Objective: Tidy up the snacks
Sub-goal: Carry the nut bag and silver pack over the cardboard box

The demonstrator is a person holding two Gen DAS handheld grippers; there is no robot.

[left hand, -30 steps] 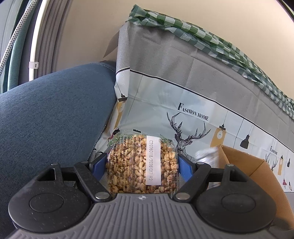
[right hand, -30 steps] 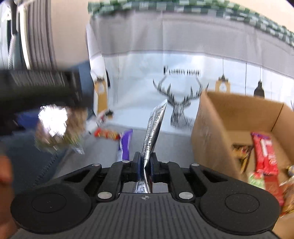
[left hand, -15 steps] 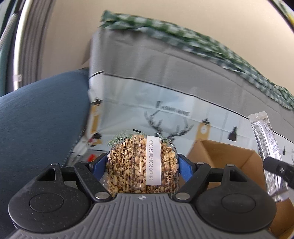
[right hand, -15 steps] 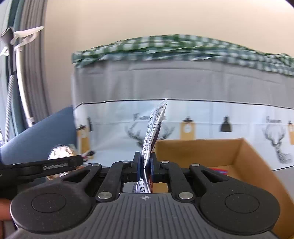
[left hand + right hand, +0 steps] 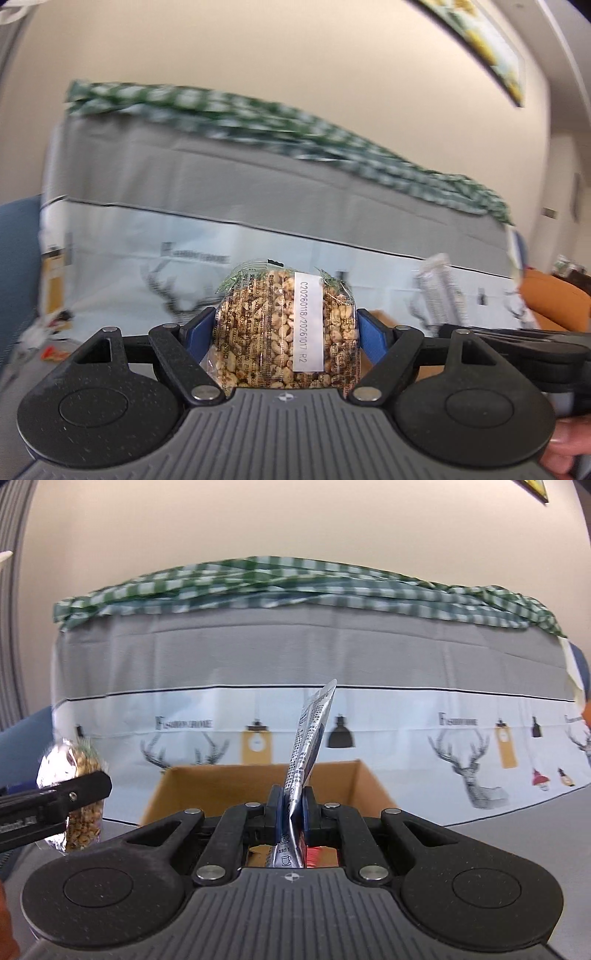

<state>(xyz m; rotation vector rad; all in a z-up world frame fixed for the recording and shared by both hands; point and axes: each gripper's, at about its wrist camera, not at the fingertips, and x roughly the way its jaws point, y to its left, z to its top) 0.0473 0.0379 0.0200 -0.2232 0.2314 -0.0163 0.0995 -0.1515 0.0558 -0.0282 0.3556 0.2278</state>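
Note:
My left gripper (image 5: 286, 325) is shut on a clear bag of puffed grain snack (image 5: 284, 328) with a white date label, held up in the air. The same bag (image 5: 74, 797) shows at the left of the right wrist view. My right gripper (image 5: 293, 808) is shut on a thin silver sachet (image 5: 308, 753) that stands upright between the blue pads. It also shows blurred in the left wrist view (image 5: 439, 291). An open cardboard box (image 5: 251, 779) lies just ahead of the right gripper, with red wrappers (image 5: 319, 856) inside it.
A sofa back draped in a grey and white deer-print cloth (image 5: 369, 664) fills the background, with a green checked cloth (image 5: 295, 579) on top. Small wrappers (image 5: 55, 352) lie at the left. An orange cushion (image 5: 550, 299) is at the right.
Both grippers have risen and swung right with their snacks. The box is now straight ahead of the right gripper, and the left view has tilted up toward the wall.

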